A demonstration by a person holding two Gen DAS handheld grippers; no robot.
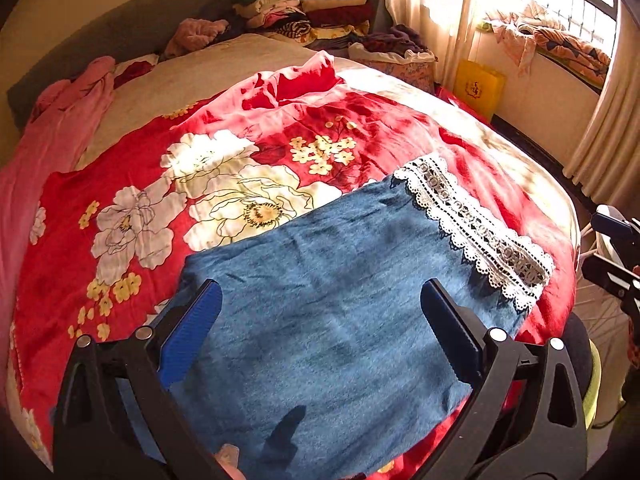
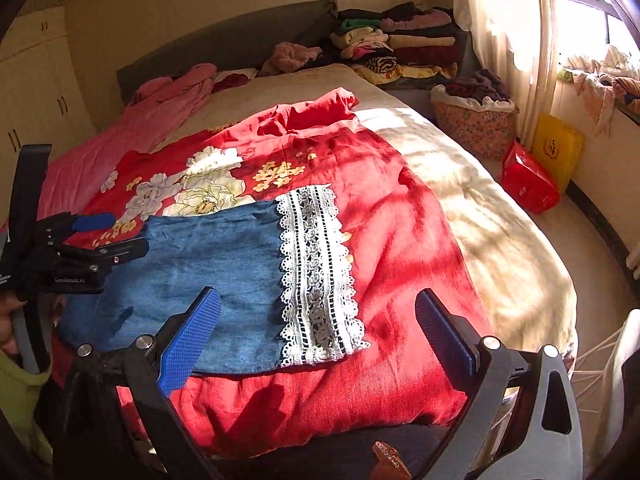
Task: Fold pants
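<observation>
Folded blue denim pants [image 1: 320,300] with a white lace cuff [image 1: 476,232] lie flat on a red floral quilt [image 1: 132,184] near the foot edge of a bed [image 2: 500,232], the lace end pointing toward the window side. The left gripper [image 1: 320,332] hangs above the denim with its blue-padded fingers [image 1: 192,332] spread wide and nothing between them. The right gripper [image 2: 316,336] hovers near the bed's foot edge, likewise spread and empty, its left pad over the denim and its right over the quilt. Whether either touches the fabric is hard to tell. Stacked folded clothes [image 2: 400,44] sit by the head corner.
</observation>
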